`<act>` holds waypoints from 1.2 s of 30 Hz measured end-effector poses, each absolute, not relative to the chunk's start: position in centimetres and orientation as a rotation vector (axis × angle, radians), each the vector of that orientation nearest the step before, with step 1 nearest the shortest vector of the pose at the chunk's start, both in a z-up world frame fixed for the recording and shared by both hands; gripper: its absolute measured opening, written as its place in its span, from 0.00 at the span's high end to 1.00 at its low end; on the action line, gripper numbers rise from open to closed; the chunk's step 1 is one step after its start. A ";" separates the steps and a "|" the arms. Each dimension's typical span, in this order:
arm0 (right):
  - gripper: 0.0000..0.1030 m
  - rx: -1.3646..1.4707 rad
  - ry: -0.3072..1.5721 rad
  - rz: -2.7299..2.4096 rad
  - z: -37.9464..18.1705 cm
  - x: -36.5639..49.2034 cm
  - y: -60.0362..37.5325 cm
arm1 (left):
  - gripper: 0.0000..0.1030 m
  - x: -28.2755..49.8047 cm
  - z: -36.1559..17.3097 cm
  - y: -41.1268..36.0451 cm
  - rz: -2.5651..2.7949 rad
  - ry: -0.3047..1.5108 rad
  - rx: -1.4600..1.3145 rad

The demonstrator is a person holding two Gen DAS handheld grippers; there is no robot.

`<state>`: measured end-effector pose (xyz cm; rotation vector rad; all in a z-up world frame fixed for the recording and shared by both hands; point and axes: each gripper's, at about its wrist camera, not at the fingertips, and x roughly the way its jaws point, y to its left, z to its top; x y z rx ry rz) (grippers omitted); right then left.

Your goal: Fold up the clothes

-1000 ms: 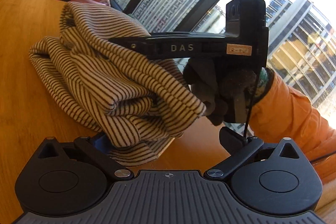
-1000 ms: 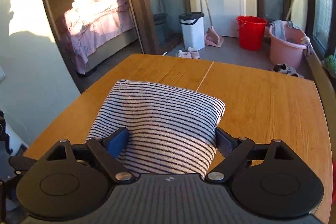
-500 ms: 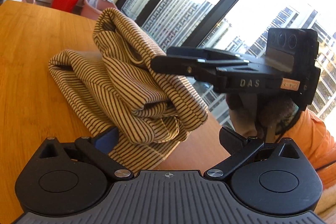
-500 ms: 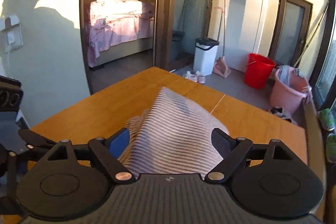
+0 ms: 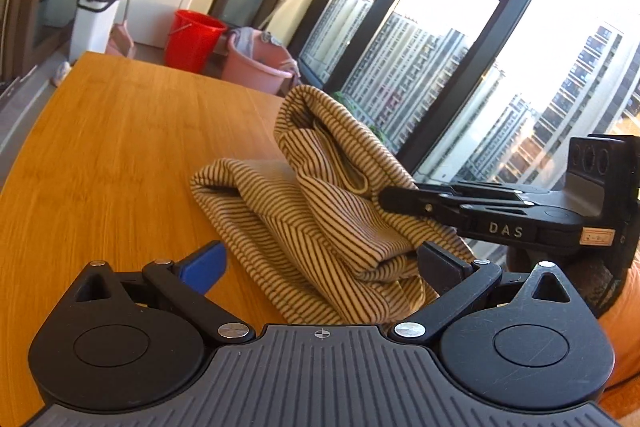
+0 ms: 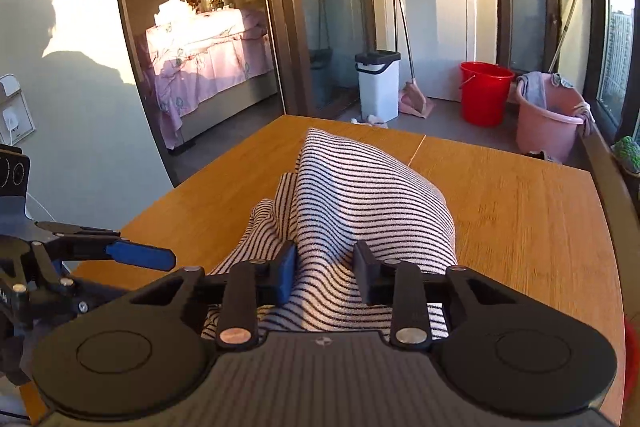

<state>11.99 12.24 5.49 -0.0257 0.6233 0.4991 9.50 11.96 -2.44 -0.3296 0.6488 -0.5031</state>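
Right gripper [image 6: 325, 269] is now pinching the striped knit garment [image 5: 320, 203], having narrowed from spread; left gripper [image 5: 320, 263] is staying spread, garment lifting off the wooden desk [image 5: 120, 147].

The letters "DAS" are showing in pale capitals on the side of the right gripper [image 5: 400, 201], seen from the left wrist view. A small orange-framed label [image 5: 597, 237] is sitting just beside them, its print too small to read.

The striped cloth [image 6: 360, 199] hides the table [image 6: 520, 211] under it, and its near end is covered by the right hand-held gripper [image 6: 324, 273].
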 end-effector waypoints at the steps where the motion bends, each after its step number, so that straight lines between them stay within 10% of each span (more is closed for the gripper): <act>1: 0.85 -0.022 0.623 0.503 5.5 11.8 12.1 | 0.00 10.0 -2.4 12.0 -0.493 0.650 -0.312; 25: 0.91 0.490 0.820 0.747 2.8 14.4 13.0 | 0.00 11.3 -4.3 12.1 -0.498 0.692 -0.162; 36: 0.86 -0.081 0.629 0.693 2.5 8.7 20.2 | 0.00 9.9 -0.8 17.4 -0.363 0.609 -0.301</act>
